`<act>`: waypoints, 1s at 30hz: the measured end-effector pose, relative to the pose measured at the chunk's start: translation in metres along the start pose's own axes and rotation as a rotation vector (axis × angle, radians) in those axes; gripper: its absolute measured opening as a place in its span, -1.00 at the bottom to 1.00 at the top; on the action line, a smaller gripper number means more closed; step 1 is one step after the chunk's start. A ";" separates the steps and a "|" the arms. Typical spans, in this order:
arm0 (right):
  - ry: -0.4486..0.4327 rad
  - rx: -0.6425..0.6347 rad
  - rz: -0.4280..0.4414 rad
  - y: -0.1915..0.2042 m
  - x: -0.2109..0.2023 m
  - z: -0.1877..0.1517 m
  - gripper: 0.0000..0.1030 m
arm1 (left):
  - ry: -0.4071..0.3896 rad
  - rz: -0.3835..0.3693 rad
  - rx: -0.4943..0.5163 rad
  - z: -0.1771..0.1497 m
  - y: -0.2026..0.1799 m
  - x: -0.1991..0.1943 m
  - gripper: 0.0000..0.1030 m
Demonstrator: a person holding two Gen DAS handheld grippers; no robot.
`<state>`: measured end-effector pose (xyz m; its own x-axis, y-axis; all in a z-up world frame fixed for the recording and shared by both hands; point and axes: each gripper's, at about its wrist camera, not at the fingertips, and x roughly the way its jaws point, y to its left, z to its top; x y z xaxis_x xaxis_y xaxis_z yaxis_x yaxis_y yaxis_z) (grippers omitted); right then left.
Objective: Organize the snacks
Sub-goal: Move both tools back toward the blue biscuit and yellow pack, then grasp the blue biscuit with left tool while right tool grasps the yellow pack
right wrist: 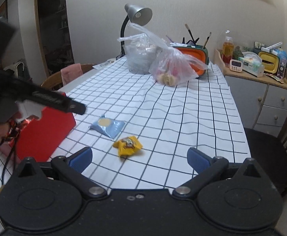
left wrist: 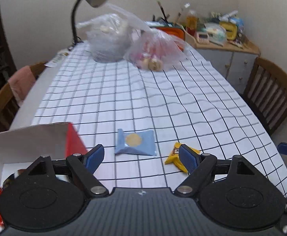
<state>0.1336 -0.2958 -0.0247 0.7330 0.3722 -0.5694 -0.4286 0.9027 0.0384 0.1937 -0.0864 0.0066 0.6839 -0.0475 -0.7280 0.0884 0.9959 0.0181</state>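
Your right hand-held gripper (right wrist: 139,158) released, empty; yellow snack (right wrist: 128,145) just ahead. Your left hand-held gripper (left wrist: 141,156) released; blue packet (left wrist: 135,142) just ahead.

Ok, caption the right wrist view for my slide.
Open right gripper hovers near yellow snack packet on checked tablecloth.

This is a lived-in home dining room: a long table under a white cloth with a black grid (right wrist: 163,106), slatted wooden chairs (left wrist: 271,92) drawn up to it. A silver gooseneck desk lamp (right wrist: 137,17) and clear plastic bags of food (right wrist: 173,68) stand at the far end. Beside it, a grey cupboard with a wooden top (right wrist: 261,90) holds household clutter.
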 end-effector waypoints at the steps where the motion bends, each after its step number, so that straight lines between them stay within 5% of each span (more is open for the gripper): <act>1: 0.007 -0.002 0.002 -0.002 0.003 -0.002 0.99 | 0.020 -0.005 0.006 0.003 -0.004 0.009 0.61; 16: 0.096 -0.081 0.042 0.000 0.076 -0.004 0.94 | 0.137 0.177 -0.033 0.024 -0.010 0.108 0.61; 30: 0.152 -0.116 0.067 0.012 0.144 0.008 0.84 | 0.228 0.167 -0.095 0.025 0.004 0.153 0.61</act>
<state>0.2387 -0.2296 -0.0999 0.6167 0.3856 -0.6863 -0.5382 0.8428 -0.0101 0.3172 -0.0919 -0.0874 0.5020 0.1254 -0.8557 -0.0875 0.9917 0.0940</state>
